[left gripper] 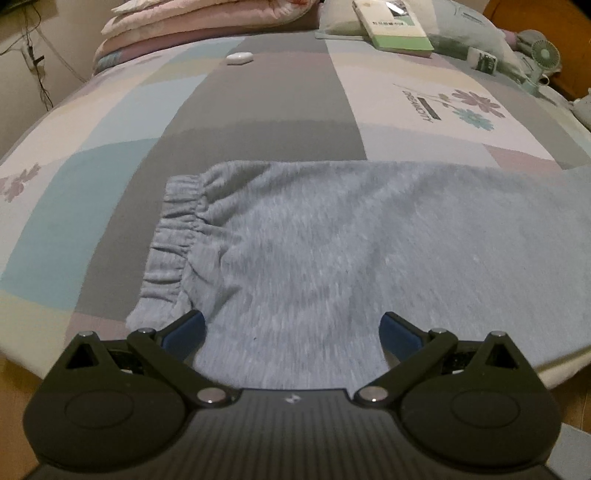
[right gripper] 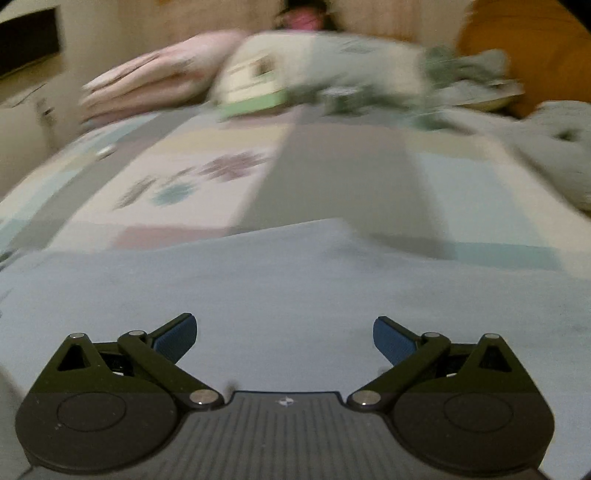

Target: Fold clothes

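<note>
Trousers (left gripper: pixel 332 251), light grey-blue knit, lie flat across the near edge of the bed (left gripper: pixel 266 99), long axis running 9-to-3 in the left wrist view. Elastic waistband (left gripper: pixel 173 236) sits at the 9 o'clock end, gathered and ruffled. Fabric runs out of frame toward 3 o'clock.

Left hand-held gripper (left gripper: pixel 291 325): jaws spread wide, blue pads (left gripper: pixel 186 330) on either side of the cloth's near edge, nothing pinched. It sits at 6 o'clock of the garment, just right of the waistband corner. Can't tell if the pads touch the fabric.

Right hand-held gripper (right gripper: pixel 284 332): jaws also spread wide, empty, over the same cloth (right gripper: pixel 295 280). View is heavily motion-blurred. A far edge or corner of the fabric shows at about 12 o'clock from the jaws.

Bed cover is a patchwork of grey, pale blue, pink and cream blocks, with a flower print (left gripper: pixel 469 107) at 1 o'clock in the left view.

Background, well apart from the garment:
- small white case (left gripper: pixel 239 58) at 11 o'clock
- green-edged book (left gripper: pixel 395 26) at 12–1 o'clock
- folded pink bedding (left gripper: pixel 192 26) at 11 o'clock
- small green fan (left gripper: pixel 543 59) at 2 o'clock
</note>
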Available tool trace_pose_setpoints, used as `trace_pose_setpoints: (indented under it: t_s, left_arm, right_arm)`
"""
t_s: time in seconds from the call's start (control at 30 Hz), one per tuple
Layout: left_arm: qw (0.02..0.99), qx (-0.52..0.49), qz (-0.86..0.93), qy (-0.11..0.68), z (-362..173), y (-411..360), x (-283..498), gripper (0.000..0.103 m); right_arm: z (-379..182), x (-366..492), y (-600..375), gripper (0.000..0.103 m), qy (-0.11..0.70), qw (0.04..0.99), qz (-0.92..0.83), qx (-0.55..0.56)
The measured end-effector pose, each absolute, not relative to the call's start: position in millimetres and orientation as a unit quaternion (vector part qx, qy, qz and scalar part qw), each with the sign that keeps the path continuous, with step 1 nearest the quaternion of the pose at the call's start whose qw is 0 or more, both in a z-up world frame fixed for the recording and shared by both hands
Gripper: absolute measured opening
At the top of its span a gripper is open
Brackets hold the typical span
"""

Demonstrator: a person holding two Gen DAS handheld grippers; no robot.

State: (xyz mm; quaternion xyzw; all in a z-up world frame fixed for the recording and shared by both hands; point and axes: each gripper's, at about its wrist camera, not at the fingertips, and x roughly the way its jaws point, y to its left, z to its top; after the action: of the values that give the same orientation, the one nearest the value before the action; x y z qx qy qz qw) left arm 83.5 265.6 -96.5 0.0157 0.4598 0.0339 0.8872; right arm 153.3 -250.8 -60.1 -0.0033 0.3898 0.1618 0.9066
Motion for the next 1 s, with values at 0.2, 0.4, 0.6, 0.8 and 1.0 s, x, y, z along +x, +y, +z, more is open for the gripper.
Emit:
trace_pose_setpoints:
  t_s: [0.2,0.4,0.6,0.8,1.0]
  left_arm:
    - [0.896,0.0,0.017,0.445,-92.7,275.6,87.6,0.101]
    - [0.895,-0.024,-0.007,0.445,-83.8,290.3,74.9,0.101]
    - [0.913,-0.037,-0.053,0.402,-58.8,294.6,70.6,0.101]
    - [0.89,-0.024,-0.06,0.452,-98.9,283.5,73.9,0.101]
    - [0.914,-0.041,-0.077,0.397,-77.9,287.6,69.3,0.101]
  right_arm:
    - [-77.3,187.2,-138.7,0.103,0.406,0.883,0.231,-0.056]
    - [-101.6,208.3,-91.4,0.103,0.432,0.869,0.219,-0.102]
    - [-99.8,206.1,-97.4,0.103,0.438,0.872,0.204,-0.078]
    - [-104.1,199.8,-91.4,0.103,0.427,0.878,0.196,-0.091]
    - [-104.9,200.6,-87.9,0.103,0.426,0.88,0.189,-0.093]
